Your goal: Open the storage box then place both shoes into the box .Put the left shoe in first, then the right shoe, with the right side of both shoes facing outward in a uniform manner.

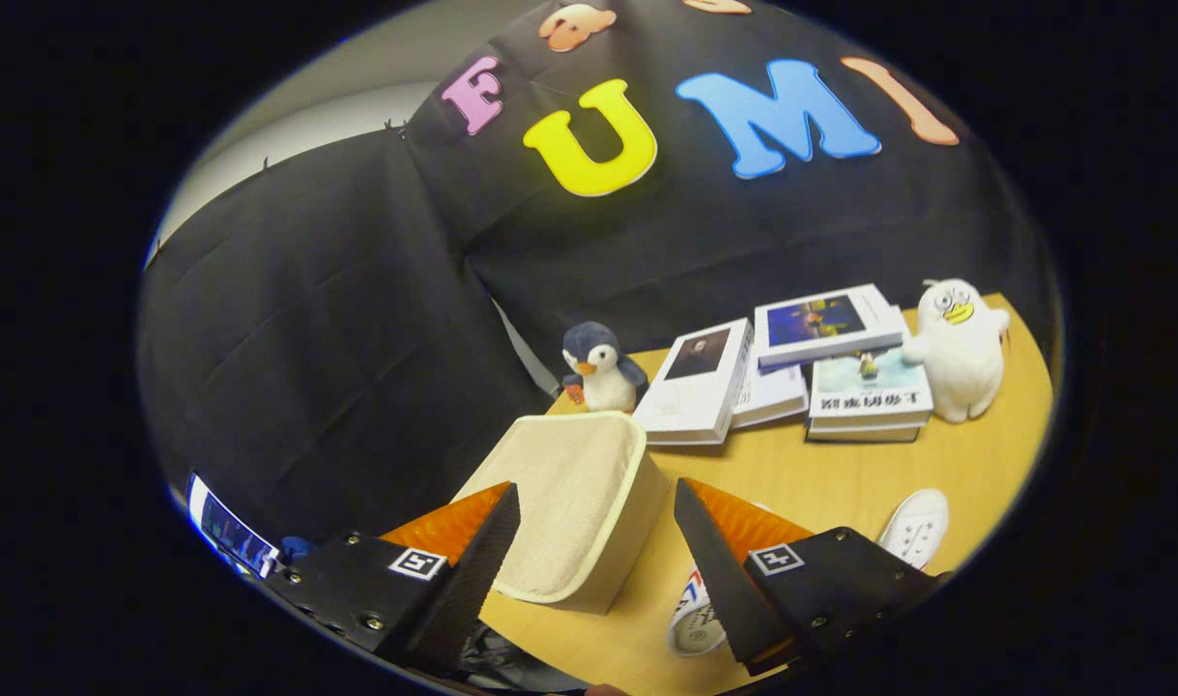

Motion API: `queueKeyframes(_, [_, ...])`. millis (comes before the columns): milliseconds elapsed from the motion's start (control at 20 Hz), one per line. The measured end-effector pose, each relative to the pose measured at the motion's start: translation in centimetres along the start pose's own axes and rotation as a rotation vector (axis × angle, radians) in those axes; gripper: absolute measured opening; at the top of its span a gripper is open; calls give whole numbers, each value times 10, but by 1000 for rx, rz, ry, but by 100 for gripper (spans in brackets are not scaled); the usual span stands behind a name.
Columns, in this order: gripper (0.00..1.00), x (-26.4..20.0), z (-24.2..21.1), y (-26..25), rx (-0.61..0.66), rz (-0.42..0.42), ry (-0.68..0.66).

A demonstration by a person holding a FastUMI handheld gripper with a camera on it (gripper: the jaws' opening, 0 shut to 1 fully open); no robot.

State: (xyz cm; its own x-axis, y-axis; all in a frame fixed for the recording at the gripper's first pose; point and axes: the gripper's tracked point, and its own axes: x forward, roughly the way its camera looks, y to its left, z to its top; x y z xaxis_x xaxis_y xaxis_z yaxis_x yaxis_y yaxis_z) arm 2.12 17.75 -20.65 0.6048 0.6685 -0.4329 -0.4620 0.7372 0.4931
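The cream storage box [574, 503] stands on the wooden table [820, 474] with its fabric lid down, just ahead of my gripper [596, 505] and partly between its fingers. The fingers stand wide apart and touch nothing. One white shoe [915, 527] lies beyond the right finger, toe pointing away. A second white shoe [695, 619] with red and blue marks lies under the right finger, mostly hidden by it.
Behind the box sits a small penguin plush [600, 367]. Several books [791, 372] are stacked further back, with a white duck plush [961, 348] beside them. Black cloth walls close the booth at the back and left.
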Motion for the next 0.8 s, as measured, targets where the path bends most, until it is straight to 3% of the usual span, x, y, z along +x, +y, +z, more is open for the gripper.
queueKeyframes(200, [97,34,-29,-5,150,47,104])
queueKeyframes(500, [97,74,-73,-4,273,103,221])
queueKeyframes(800, [94,99,-83,5,425,157,276])
